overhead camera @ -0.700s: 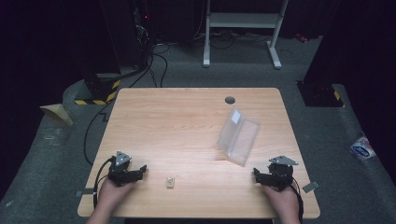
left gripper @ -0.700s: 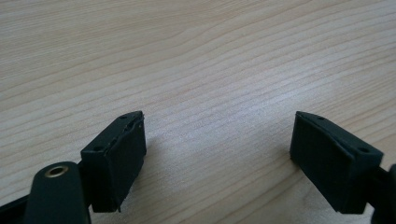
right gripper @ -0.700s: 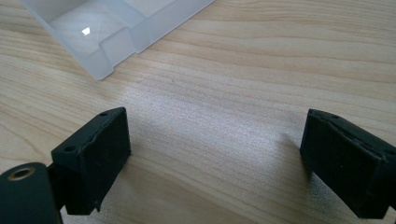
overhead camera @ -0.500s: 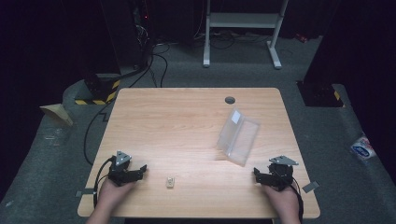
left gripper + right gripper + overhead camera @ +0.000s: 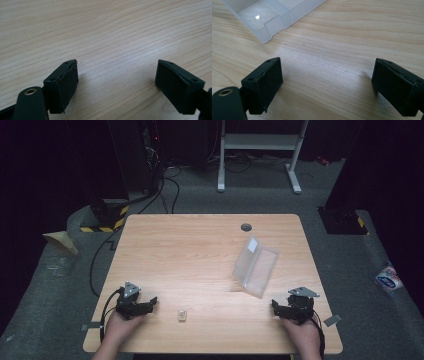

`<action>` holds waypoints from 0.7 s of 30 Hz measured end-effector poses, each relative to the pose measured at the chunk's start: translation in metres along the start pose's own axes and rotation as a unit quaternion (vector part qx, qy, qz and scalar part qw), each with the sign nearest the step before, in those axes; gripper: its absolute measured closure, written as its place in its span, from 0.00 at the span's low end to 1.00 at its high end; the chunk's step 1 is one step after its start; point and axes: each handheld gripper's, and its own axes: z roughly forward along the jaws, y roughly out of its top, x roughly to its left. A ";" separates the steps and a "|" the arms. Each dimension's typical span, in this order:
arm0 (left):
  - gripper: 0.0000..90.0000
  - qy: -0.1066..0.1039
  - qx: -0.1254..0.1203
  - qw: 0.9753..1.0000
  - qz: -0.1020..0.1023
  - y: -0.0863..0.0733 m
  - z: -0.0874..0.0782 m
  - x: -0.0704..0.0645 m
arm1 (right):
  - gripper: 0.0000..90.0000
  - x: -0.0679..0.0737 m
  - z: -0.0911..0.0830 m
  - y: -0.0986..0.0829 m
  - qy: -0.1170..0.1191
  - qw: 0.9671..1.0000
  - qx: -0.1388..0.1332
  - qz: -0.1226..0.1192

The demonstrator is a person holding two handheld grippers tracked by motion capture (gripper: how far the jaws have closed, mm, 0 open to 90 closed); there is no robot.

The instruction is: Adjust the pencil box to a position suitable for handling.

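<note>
You are at the starting pose, as I read it: nothing is held and no reach has begun. The wooden table (image 5: 200, 245) carries a clear plastic box (image 5: 255, 266) lying open right of centre, and a small tan block (image 5: 182, 315) near the front edge, between your hands.

Your right gripper (image 5: 278, 307) rests near the front right corner, jaws spread wide and empty; in the right gripper view the box's near corner (image 5: 265, 23) lies just ahead and to the left. Your left gripper (image 5: 149, 303) rests near the front left, jaws likewise wide apart over bare wood, with the block close to its right.

The next move probably calls for the left gripper to swing right, straddle the block and close on it.

Compared with the earlier frames, nothing has shifted: both hands, box and block sit where they were.
</note>
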 end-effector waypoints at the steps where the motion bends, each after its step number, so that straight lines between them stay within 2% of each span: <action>1: 0.21 0.000 0.000 1.000 0.000 0.000 0.000 0.000 | 0.11 0.000 0.000 0.000 0.000 1.000 0.000 0.000; 11: 0.21 -0.003 -0.001 1.000 0.004 0.001 0.001 0.000 | 0.19 -0.001 -0.003 -0.001 0.002 1.000 -0.005 -0.001; 21: 0.21 -0.004 0.000 1.000 0.004 0.001 0.001 0.000 | 0.24 0.001 -0.010 0.001 0.003 1.000 -0.029 -0.001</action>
